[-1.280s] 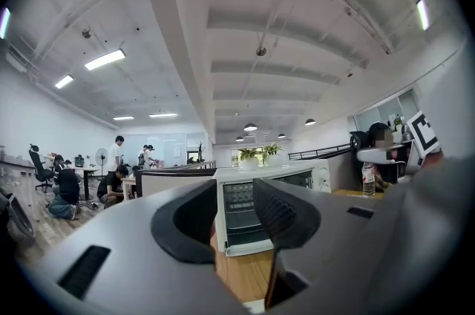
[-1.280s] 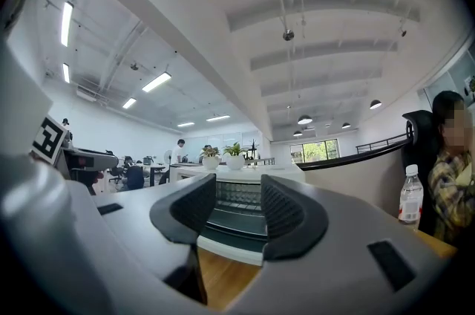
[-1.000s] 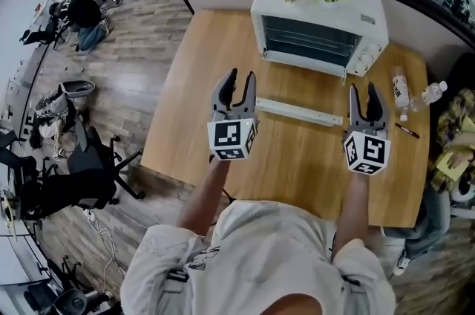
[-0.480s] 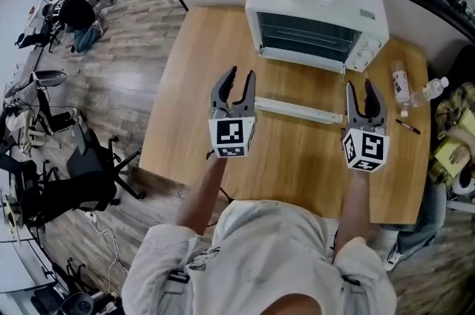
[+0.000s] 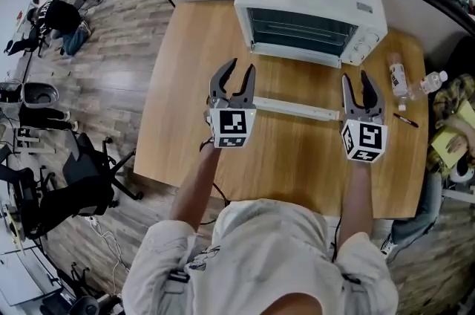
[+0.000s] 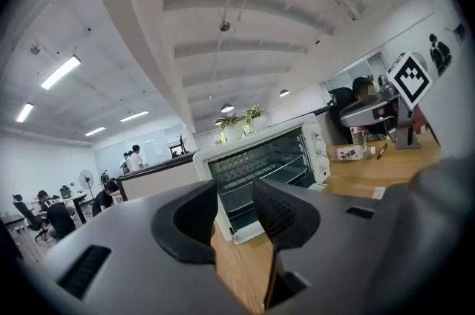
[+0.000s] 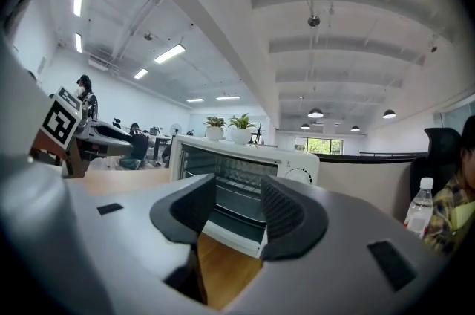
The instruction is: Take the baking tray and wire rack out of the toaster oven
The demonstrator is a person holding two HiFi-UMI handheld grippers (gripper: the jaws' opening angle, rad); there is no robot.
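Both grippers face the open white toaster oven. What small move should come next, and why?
Probably ease the right gripper forward toward the white toaster oven: its drop-down door lies open, the metal wire rack sits inside, and the gripper's jaws stand apart, empty.

My left gripper (image 5: 237, 70) sits left of centre in the head view and my right gripper (image 5: 356, 77) sits right of centre. Both point toward the top of the frame, side by side and well apart. In each gripper's own view the jaws stand apart, with a clear gap between the pads. The left marker cube (image 5: 231, 129) and the right marker cube (image 5: 364, 142) face up at me. My left arm (image 5: 194, 187) slants up and rightward from the lower middle to its gripper. My right arm (image 5: 356, 206) runs almost straight up the frame.
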